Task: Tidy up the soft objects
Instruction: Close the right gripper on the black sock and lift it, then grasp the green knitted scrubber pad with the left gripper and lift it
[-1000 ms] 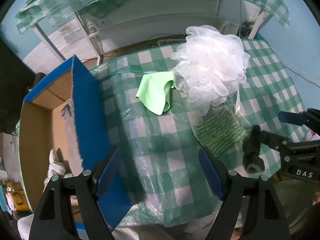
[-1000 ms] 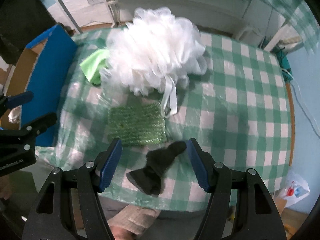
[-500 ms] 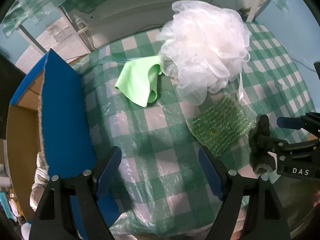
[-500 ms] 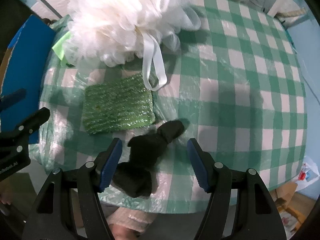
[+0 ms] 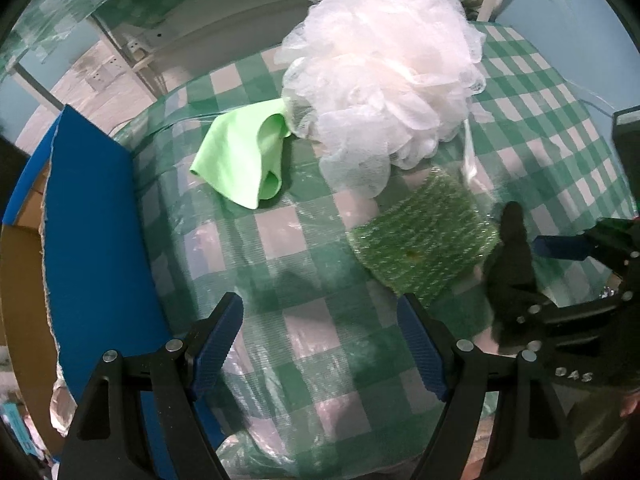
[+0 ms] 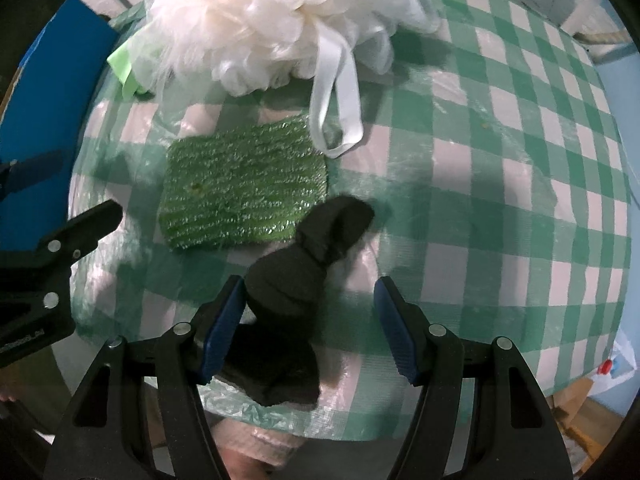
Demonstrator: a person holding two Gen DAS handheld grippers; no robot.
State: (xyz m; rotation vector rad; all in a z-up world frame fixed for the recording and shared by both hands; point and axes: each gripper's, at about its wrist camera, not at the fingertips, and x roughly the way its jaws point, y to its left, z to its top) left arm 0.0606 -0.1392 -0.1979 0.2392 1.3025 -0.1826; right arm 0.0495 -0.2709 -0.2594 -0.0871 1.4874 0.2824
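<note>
A black sock (image 6: 304, 276) lies crumpled near the table's front edge; it also shows in the left wrist view (image 5: 510, 264). My right gripper (image 6: 310, 320) is open, its jaws low on either side of the sock. A green glittery sponge cloth (image 6: 244, 192) lies just beyond the sock, also visible in the left wrist view (image 5: 424, 236). A big white mesh bath pouf (image 5: 380, 80) sits behind it, its ribbon loop (image 6: 336, 96) trailing forward. A light green cloth (image 5: 244, 160) lies left of the pouf. My left gripper (image 5: 320, 344) is open and empty over the tablecloth.
The table wears a green-and-white checked cloth (image 6: 500, 160) under clear plastic. A cardboard box with a blue flap (image 5: 92, 240) stands off the table's left edge. A white cabinet and floor lie beyond the far edge.
Both grippers have moved forward and lower over the table. My right gripper now straddles the black sock, which was ahead of the jaws before.
</note>
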